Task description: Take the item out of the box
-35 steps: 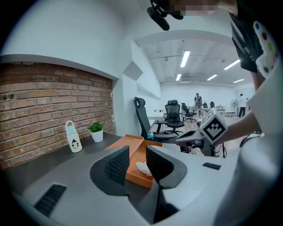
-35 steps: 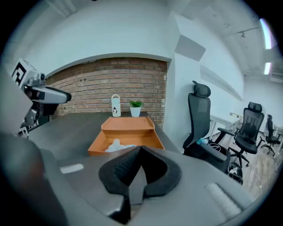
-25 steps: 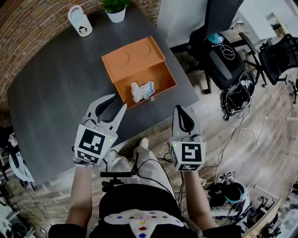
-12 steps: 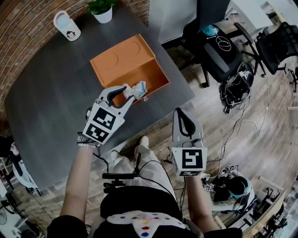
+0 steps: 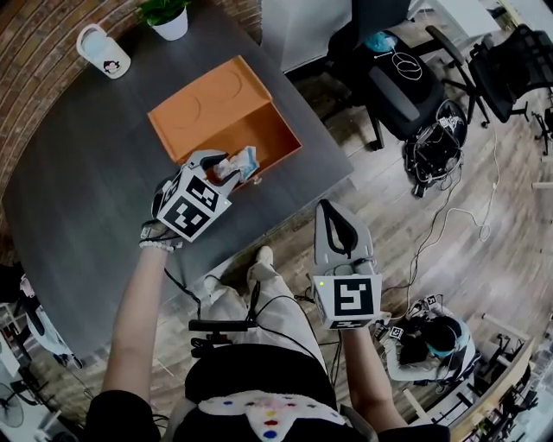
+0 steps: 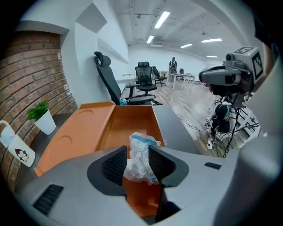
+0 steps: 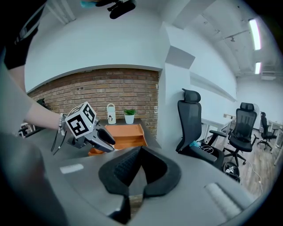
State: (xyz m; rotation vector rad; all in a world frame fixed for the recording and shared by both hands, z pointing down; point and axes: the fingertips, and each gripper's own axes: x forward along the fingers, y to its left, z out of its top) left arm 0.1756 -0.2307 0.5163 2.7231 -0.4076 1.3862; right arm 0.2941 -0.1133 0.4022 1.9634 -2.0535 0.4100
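An orange box (image 5: 259,135) stands open on the dark table (image 5: 78,198), its lid (image 5: 203,102) folded back. Inside lies the item, a crumpled white and blue plastic packet (image 5: 241,161). My left gripper (image 5: 221,165) reaches over the box's near end and its jaws are opening. In the left gripper view the packet (image 6: 140,148) shows between the two pads (image 6: 116,164), still resting in the box (image 6: 126,123). My right gripper (image 5: 328,209) is shut and holds nothing, hanging off the table's edge over the floor. From the right gripper view (image 7: 138,155) I see the left gripper (image 7: 102,138) at the box (image 7: 127,133).
A white mug (image 5: 103,52) and a potted plant (image 5: 164,15) stand at the table's far side by the brick wall. Black office chairs (image 5: 406,78) and tangled cables (image 5: 436,151) fill the wooden floor to the right of the table.
My left gripper has moved forward from the table's near edge to the box, and the packet now sits between its jaws. The right gripper has stayed about where it was, shut.
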